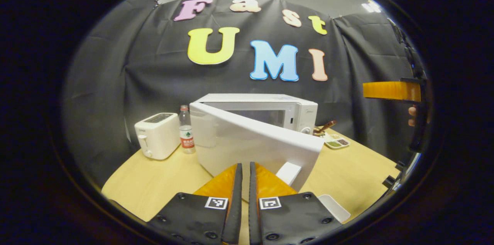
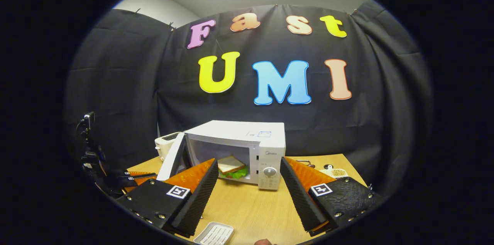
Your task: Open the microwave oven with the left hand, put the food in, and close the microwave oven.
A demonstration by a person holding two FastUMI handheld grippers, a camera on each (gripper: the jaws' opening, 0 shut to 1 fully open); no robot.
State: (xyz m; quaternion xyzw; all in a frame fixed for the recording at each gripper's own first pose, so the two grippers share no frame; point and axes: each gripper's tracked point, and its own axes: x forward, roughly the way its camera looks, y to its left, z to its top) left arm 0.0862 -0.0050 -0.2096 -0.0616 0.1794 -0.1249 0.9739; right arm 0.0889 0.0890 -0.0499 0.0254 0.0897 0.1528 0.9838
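I see the microwave oven [image 2: 247, 148] in smooth white plastic-looking casing with a mild sheen, its door [image 1: 251, 142] equally glossy. Under it, the table [image 2: 254, 206] looks like pale matt wood laminate. Left of the oven, the toaster [image 1: 157, 135] is glossy white, beside a clear plastic bottle [image 1: 186, 129].

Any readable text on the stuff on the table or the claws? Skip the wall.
Nothing legible.
Logo and top sticker on the microwave: blurred.
Label on the bottle: too small.
Tags on the left claw and right claw: coded squares, no words.
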